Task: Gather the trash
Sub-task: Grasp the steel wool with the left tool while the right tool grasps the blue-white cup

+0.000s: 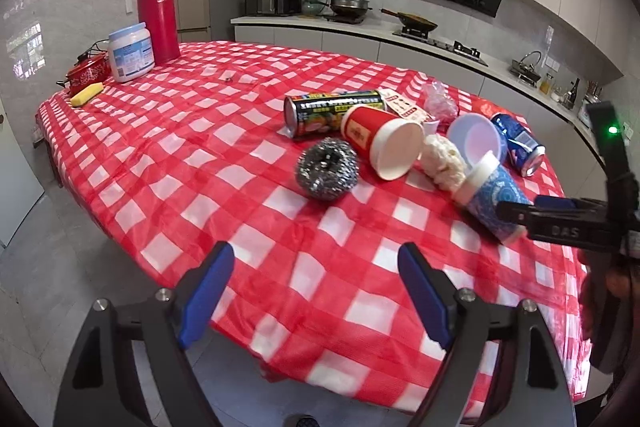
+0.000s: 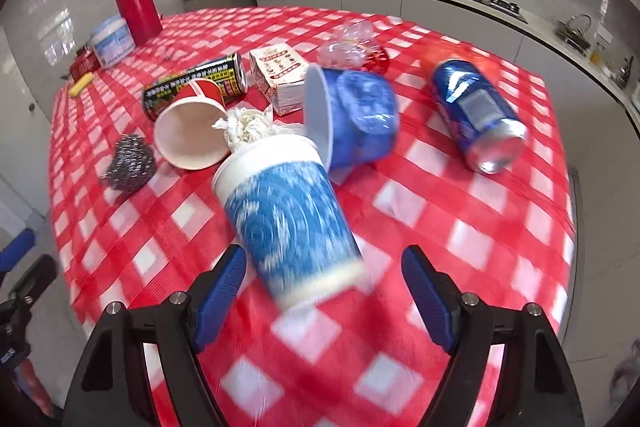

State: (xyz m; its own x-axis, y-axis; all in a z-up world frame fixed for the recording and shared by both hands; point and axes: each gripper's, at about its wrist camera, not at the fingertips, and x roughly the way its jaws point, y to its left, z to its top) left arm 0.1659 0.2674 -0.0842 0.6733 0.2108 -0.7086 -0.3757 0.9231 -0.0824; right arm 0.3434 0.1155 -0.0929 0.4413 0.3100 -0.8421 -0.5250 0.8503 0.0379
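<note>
Trash lies on the red checked tablecloth. A blue patterned paper cup lies on its side with its base between my right gripper's open fingers. Beyond it lie a red paper cup, crumpled tissue, a blue plastic cup, a blue soda can, a black can, a small carton and crumpled clear plastic. My left gripper is open and empty over the near table edge, short of a steel scourer. The right gripper shows at the blue patterned cup.
A red thermos, a white tub, a red pot and a yellow sponge stand at the table's far left corner. Kitchen counters with a stove run behind. Grey floor lies below the near edge.
</note>
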